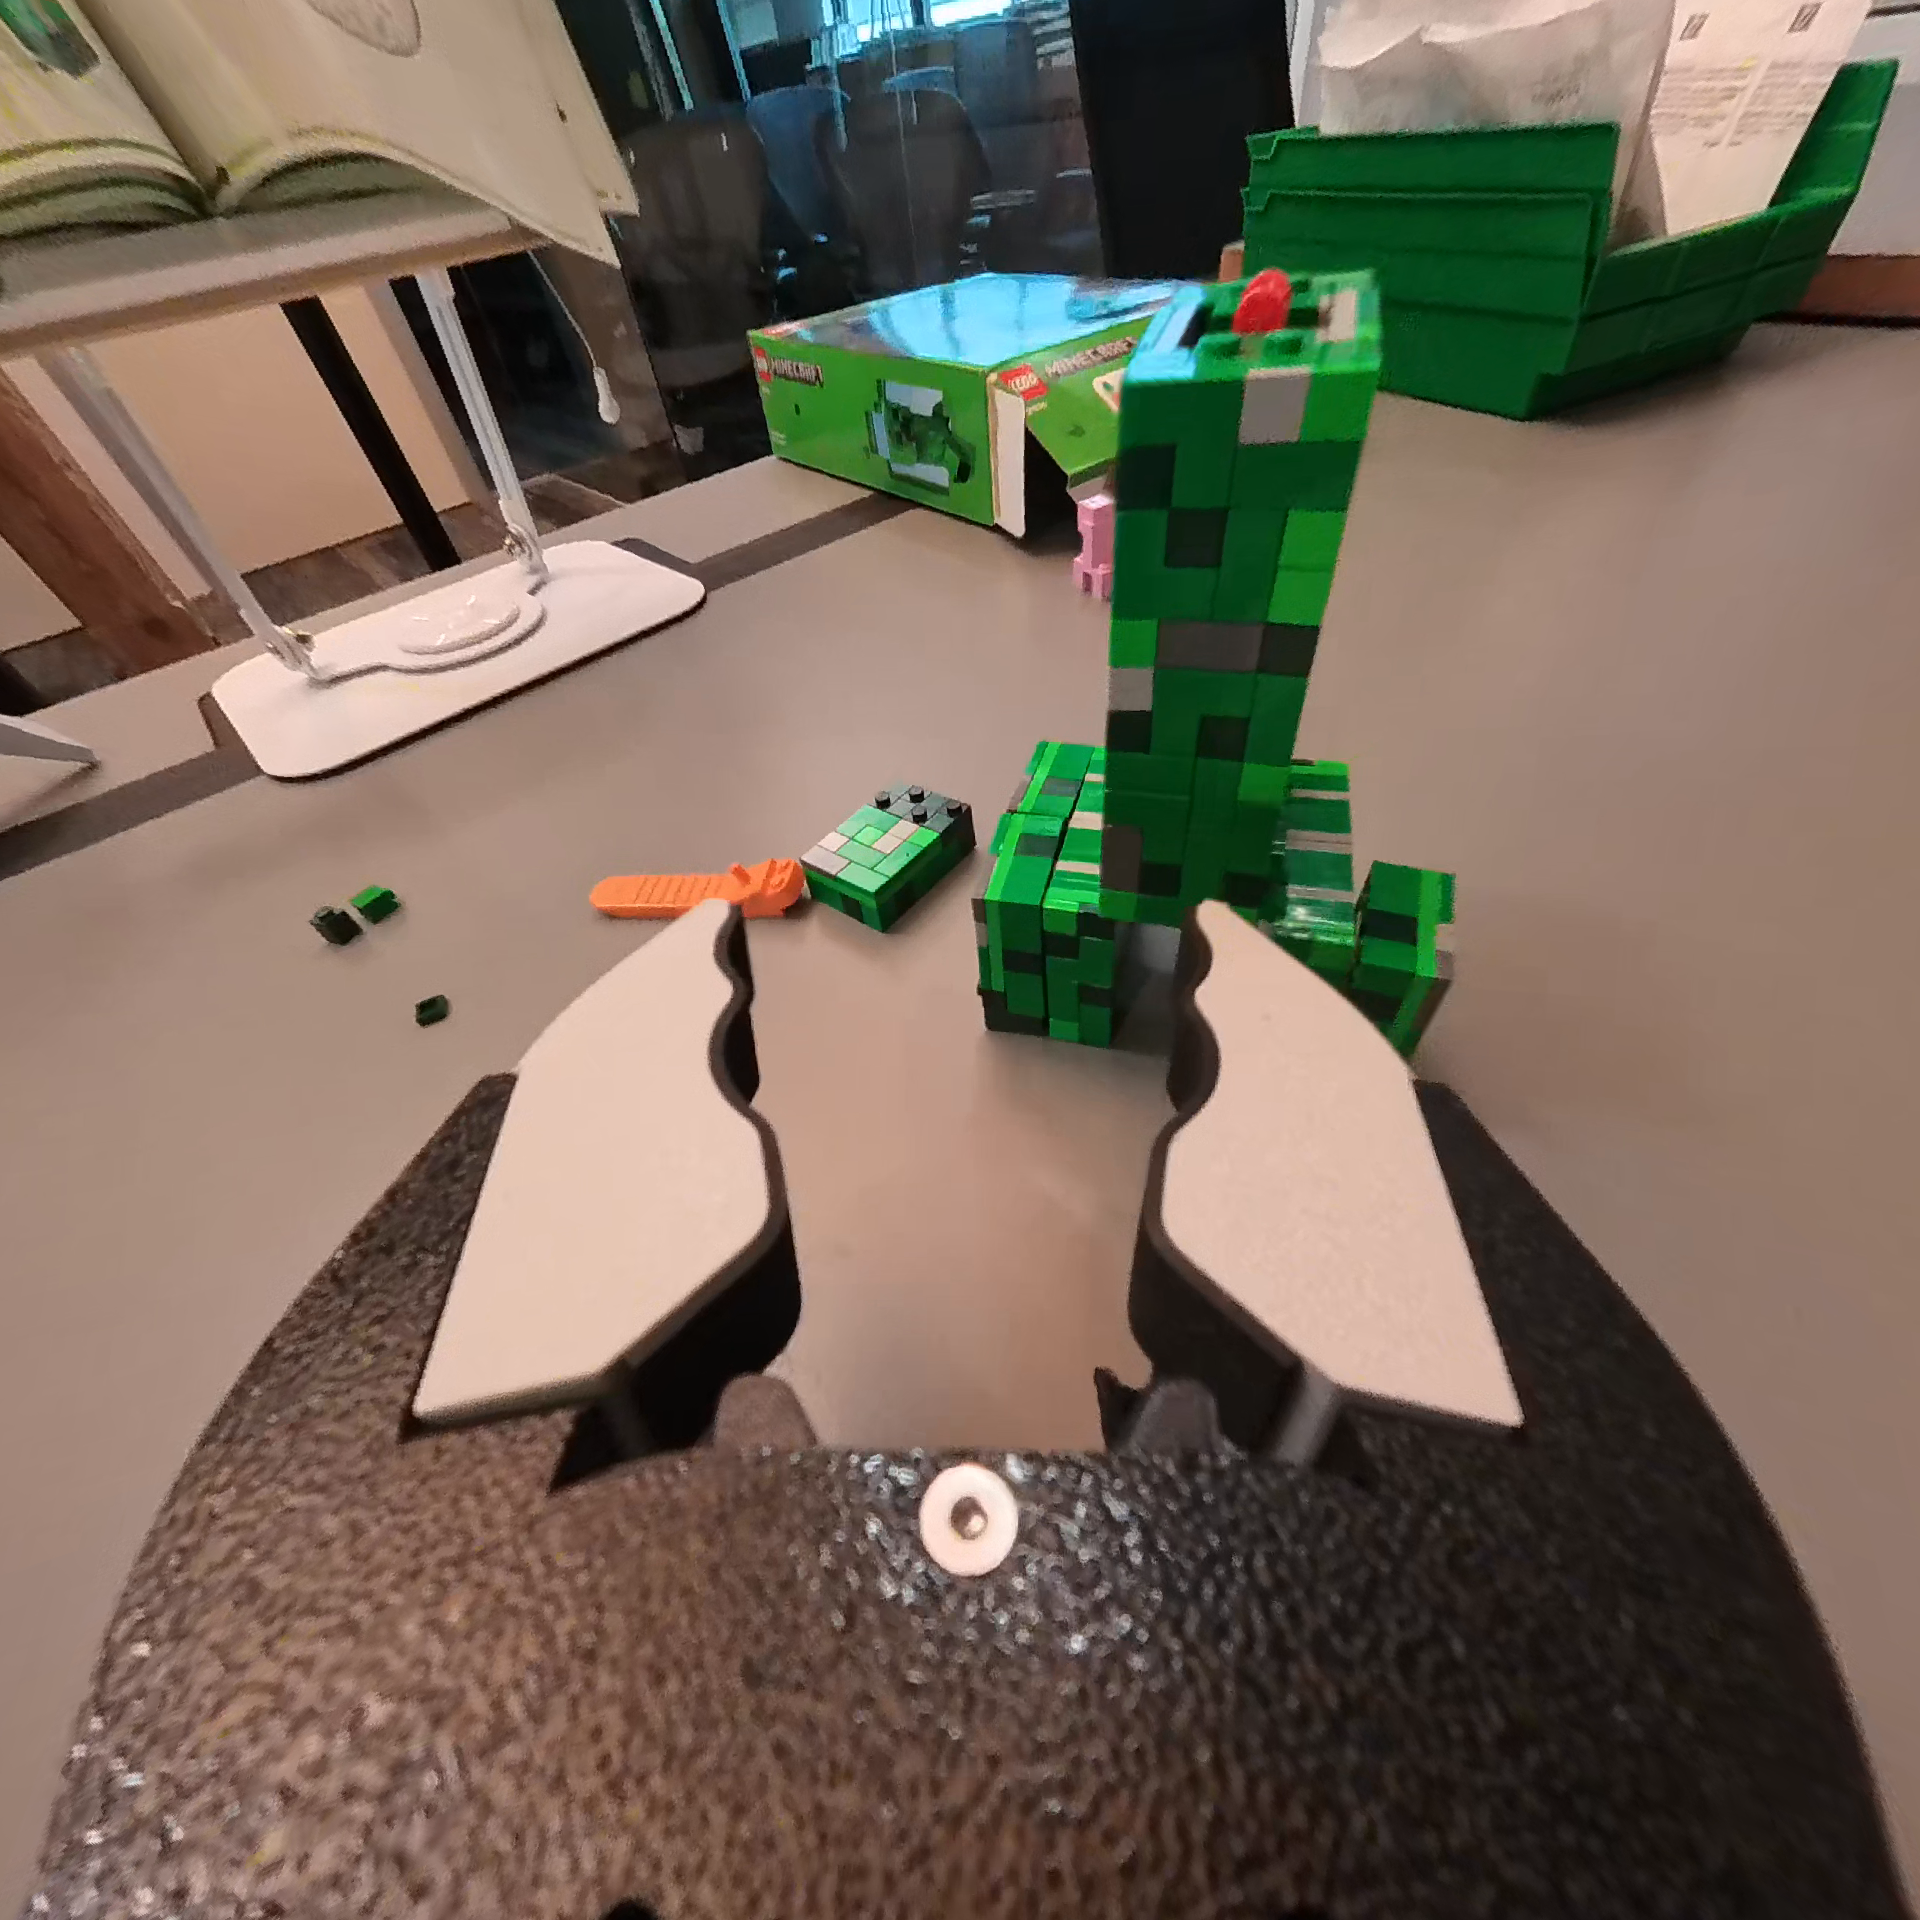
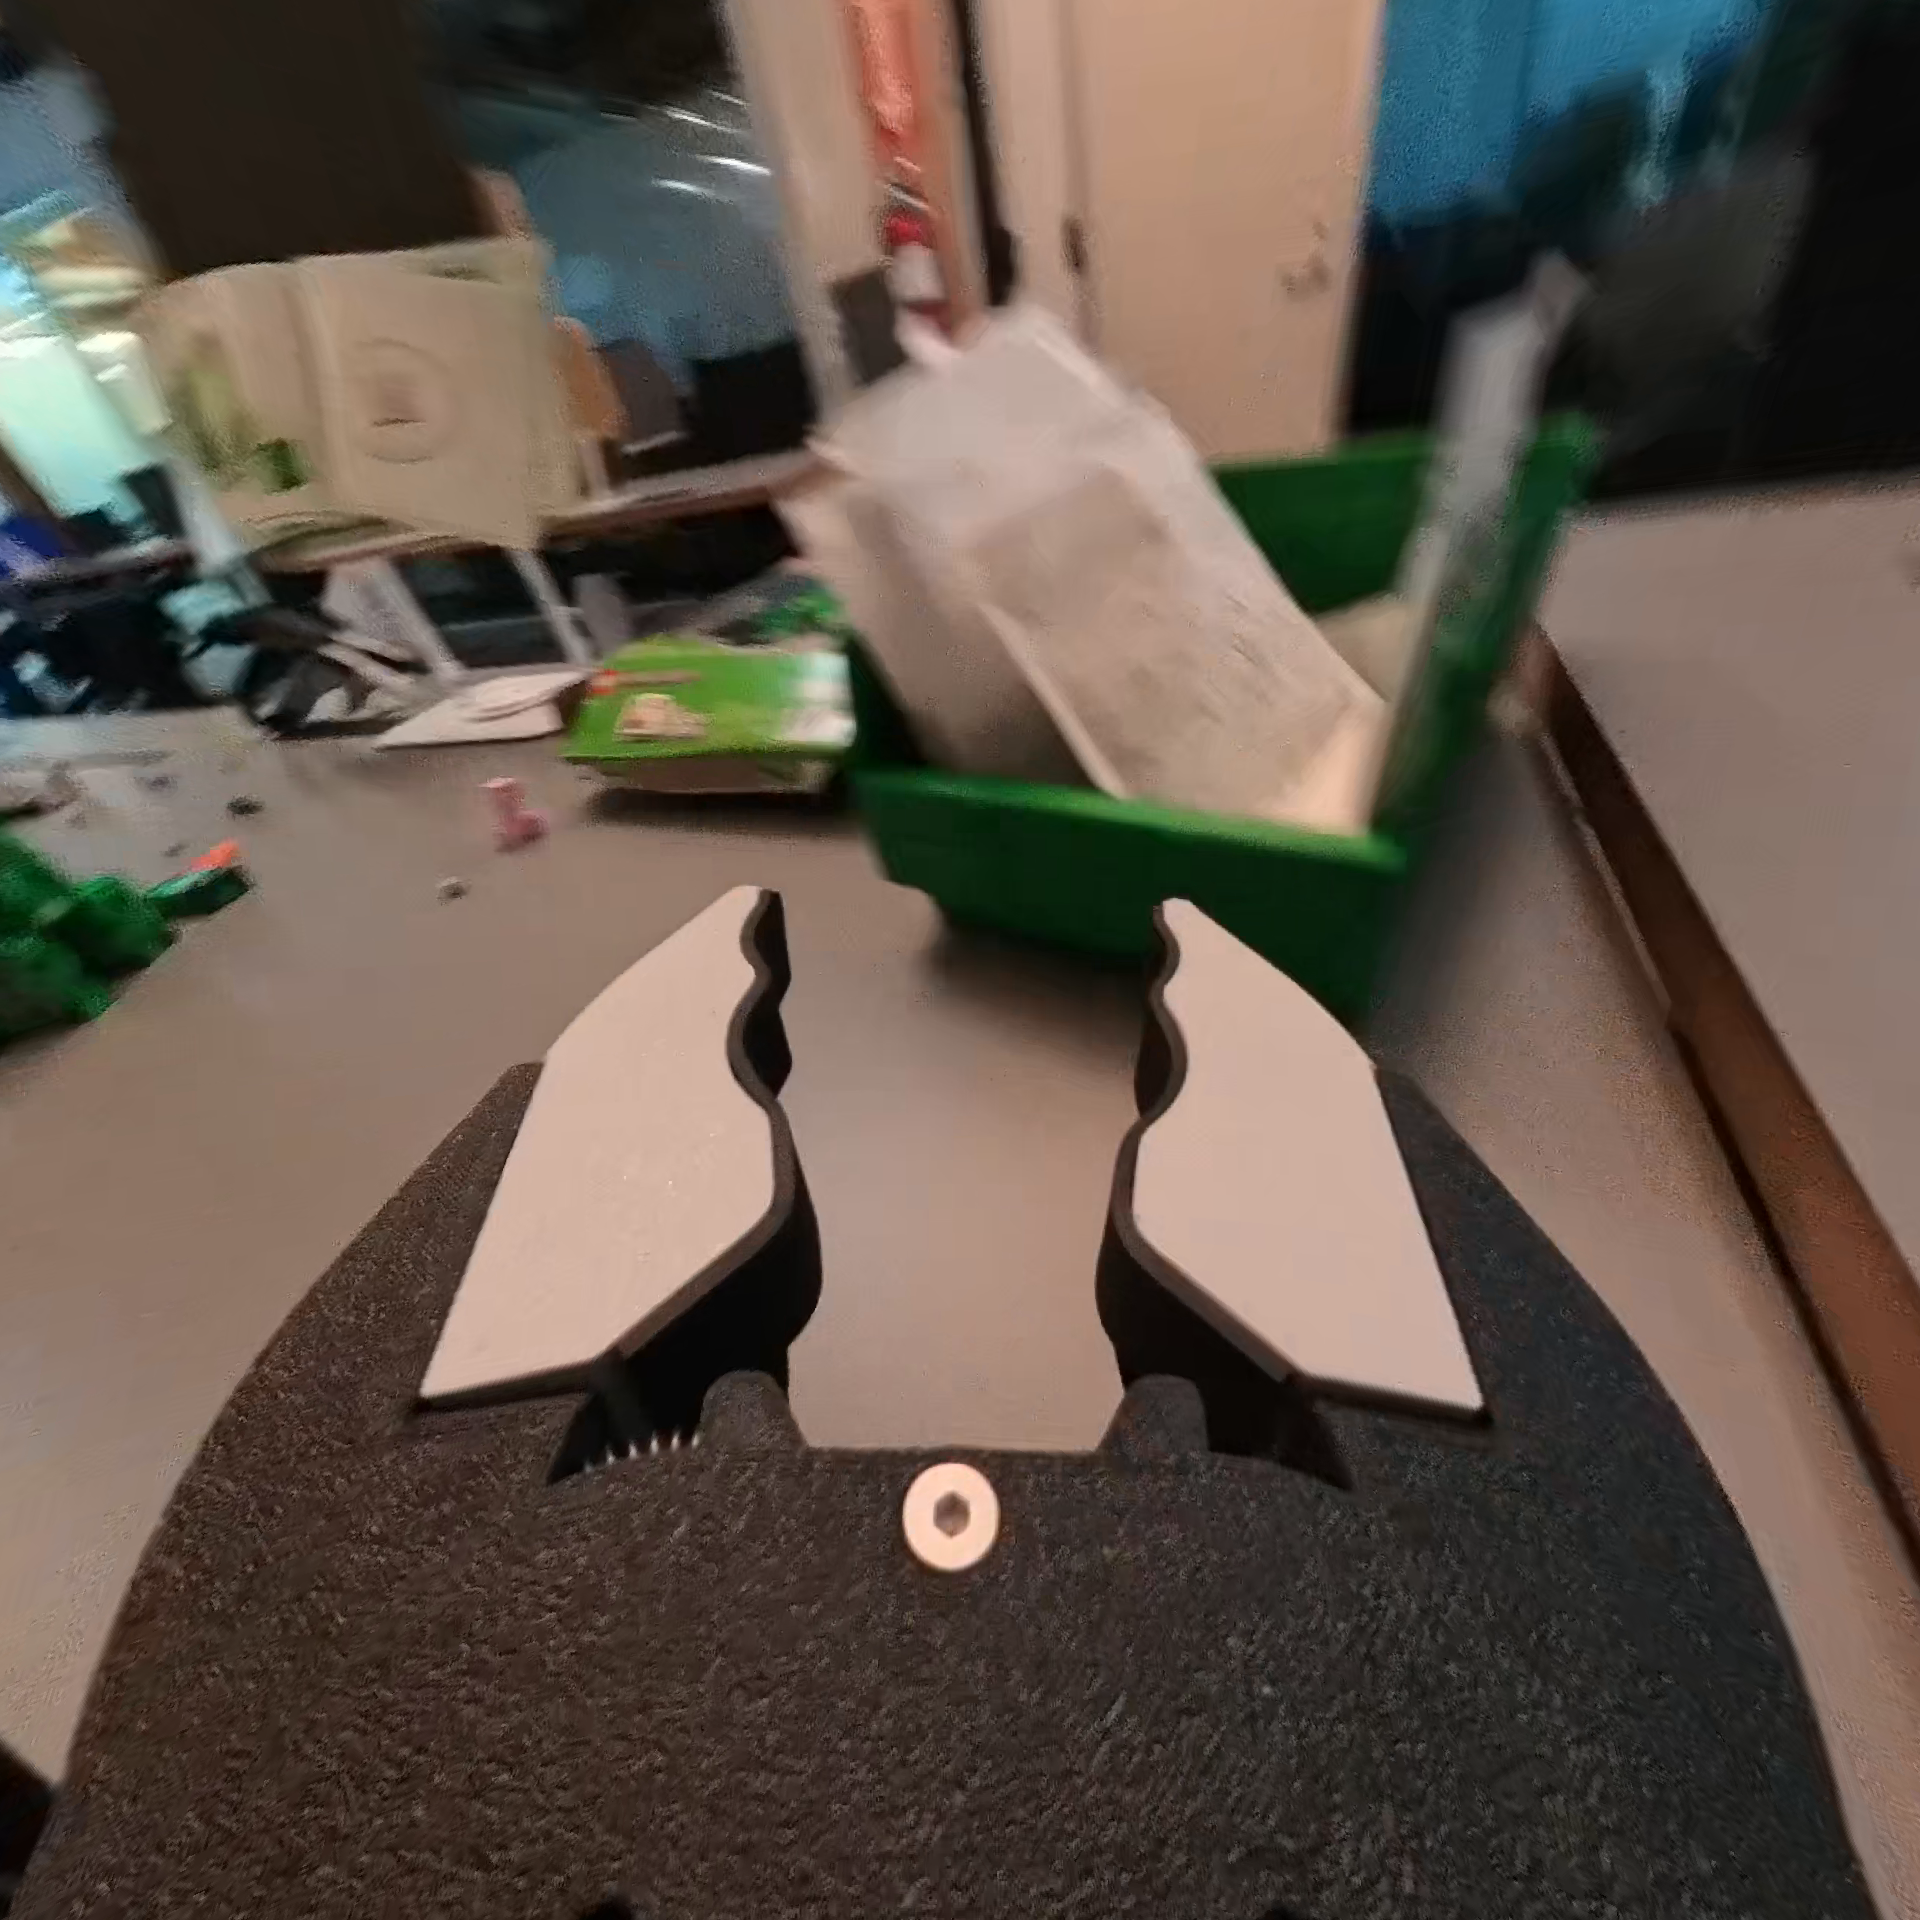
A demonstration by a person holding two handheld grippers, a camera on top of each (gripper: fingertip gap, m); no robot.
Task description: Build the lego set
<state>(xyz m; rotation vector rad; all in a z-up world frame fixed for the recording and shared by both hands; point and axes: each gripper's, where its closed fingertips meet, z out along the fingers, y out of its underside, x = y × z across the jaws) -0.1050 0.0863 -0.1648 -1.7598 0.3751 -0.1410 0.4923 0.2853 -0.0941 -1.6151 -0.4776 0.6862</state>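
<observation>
A tall green pixel-patterned lego figure body [image 1: 1236, 623] stands upright on blocky green feet [image 1: 1049, 935], with a red piece [image 1: 1262, 301] on top. A small flat green lego panel [image 1: 891, 854] lies on the table to its left, beside an orange brick separator [image 1: 696, 891]. A few tiny dark green pieces [image 1: 353, 914] lie further left. My left gripper [image 1: 961, 925] is open and empty, just in front of the feet. My right gripper [image 2: 966, 914] is open and empty over bare table; the green build [image 2: 62, 945] shows blurred at that view's left edge.
A green lego box [image 1: 894, 395] lies behind the figure, with a small pink piece [image 1: 1091, 551] next to it. A green bin [image 1: 1507, 260] holding paper bags stands at the back right. A white book stand [image 1: 457, 634] carries an open booklet [image 1: 208, 114]. The tips of one gripper are about 65 cm away from the tips of the other.
</observation>
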